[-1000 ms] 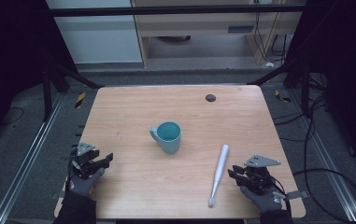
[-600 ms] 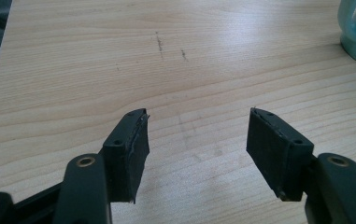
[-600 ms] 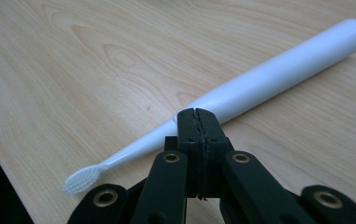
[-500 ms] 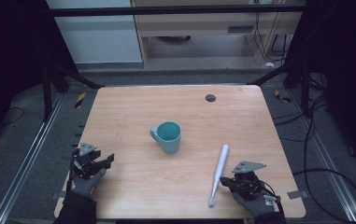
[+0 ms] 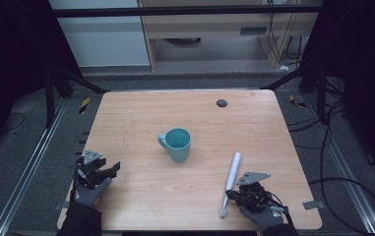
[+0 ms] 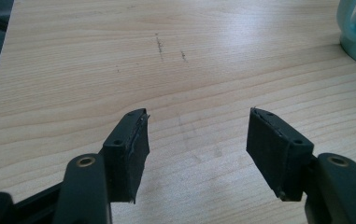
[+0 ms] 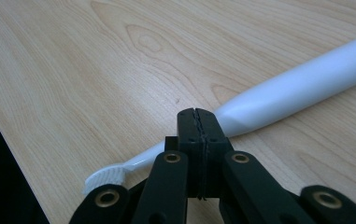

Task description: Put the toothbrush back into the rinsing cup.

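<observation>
Right gripper (image 5: 233, 195): jaws closed pad to pad above the neck of the white toothbrush (image 5: 230, 181), which lies on the table (image 5: 254, 123)'s near right. Left gripper (image 5: 107, 169): jaws wide, nothing between them

Both hands wear dark grey gloves with red trim, black sleeves. Left gripper (image 5: 107, 169): black jaws, flat rubber pads, brass rivets, grey three-cornered plate on top. Right gripper (image 5: 230, 195): same build, cable trailing from it.
</observation>
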A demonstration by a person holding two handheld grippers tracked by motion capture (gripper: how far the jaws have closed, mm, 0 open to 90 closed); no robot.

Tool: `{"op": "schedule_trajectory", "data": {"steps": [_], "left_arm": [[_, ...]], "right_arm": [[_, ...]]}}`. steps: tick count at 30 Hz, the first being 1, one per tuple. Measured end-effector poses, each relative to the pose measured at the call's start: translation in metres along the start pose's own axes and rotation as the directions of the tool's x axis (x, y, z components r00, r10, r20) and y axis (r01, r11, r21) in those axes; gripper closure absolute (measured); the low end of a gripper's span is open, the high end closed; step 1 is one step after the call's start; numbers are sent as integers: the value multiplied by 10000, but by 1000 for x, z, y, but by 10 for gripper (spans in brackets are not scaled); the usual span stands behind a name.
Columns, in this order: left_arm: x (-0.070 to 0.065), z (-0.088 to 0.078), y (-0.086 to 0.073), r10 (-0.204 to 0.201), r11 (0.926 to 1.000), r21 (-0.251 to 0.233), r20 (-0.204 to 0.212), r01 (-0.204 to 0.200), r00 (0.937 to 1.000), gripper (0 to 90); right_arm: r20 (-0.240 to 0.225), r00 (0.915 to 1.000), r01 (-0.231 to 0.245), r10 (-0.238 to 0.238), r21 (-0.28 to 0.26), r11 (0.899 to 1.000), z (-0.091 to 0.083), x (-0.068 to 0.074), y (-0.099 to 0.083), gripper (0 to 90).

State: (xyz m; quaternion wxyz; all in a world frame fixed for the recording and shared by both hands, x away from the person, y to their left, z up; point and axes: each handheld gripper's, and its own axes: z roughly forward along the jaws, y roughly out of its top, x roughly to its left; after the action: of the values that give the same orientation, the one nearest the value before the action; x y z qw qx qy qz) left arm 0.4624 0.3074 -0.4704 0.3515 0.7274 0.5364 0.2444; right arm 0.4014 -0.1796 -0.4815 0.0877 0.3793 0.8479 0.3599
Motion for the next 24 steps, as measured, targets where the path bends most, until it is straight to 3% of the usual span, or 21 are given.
{"op": "schedule_trajectory", "data": {"steps": [24], "left_arm": [[0, 1, 0, 31, 10000, 20, -27, -31, 10000, 380]], "right_arm": [[-156, 9996, 240, -238, 118, 9996, 21, 11, 14, 898]]}}
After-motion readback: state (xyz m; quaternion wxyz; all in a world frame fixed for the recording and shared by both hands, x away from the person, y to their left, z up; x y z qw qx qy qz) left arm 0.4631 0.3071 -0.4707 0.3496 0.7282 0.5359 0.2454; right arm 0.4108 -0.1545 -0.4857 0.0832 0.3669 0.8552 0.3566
